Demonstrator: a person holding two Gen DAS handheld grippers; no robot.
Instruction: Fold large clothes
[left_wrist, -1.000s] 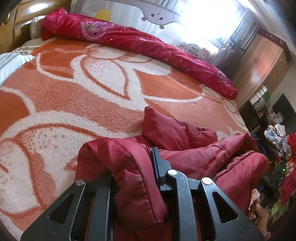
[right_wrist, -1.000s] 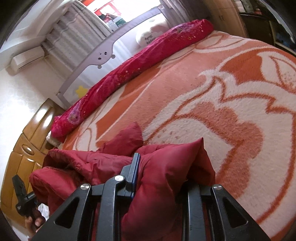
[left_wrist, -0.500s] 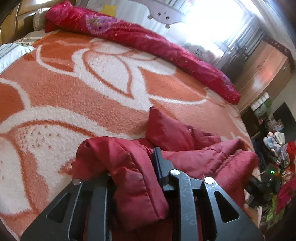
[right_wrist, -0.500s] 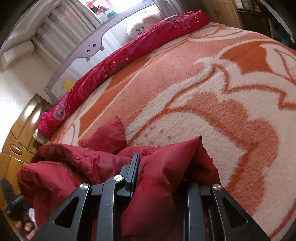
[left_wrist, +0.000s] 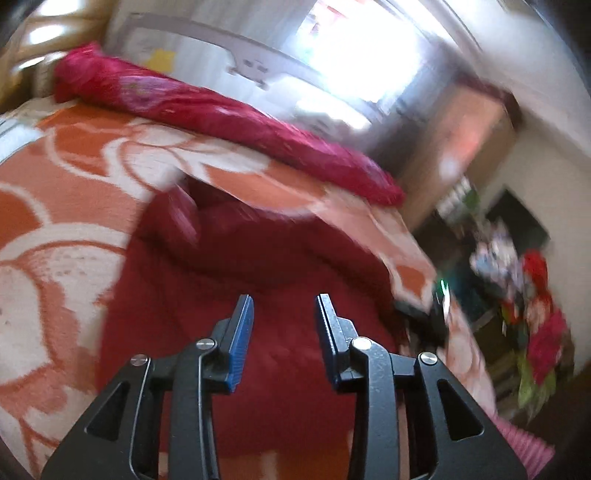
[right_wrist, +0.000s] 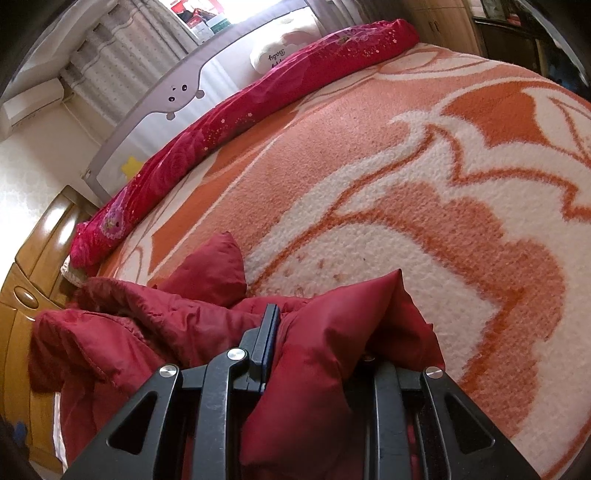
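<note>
A dark red padded jacket (left_wrist: 240, 280) lies bunched on the orange and white blanket (left_wrist: 66, 221) of a bed. In the blurred left wrist view my left gripper (left_wrist: 283, 299) hangs above the jacket with its jaws opening; nothing is between the blue pads (left_wrist: 242, 332). In the right wrist view my right gripper (right_wrist: 317, 314) is shut on a thick fold of the jacket (right_wrist: 332, 350), which bulges up between the fingers and hides the right one. The rest of the jacket (right_wrist: 122, 325) trails to the left.
A long crimson rolled quilt (right_wrist: 258, 96) lies along the far side of the bed by a grey guard rail (right_wrist: 173, 88). A wooden headboard (right_wrist: 33, 266) stands at the left. A wardrobe (left_wrist: 458, 147) and heaped clothes (left_wrist: 532, 314) are off the bed's right side.
My left gripper has let go of the jacket fold, its jaws have parted, and it has drawn up and away. The right gripper keeps its hold and has barely moved.
</note>
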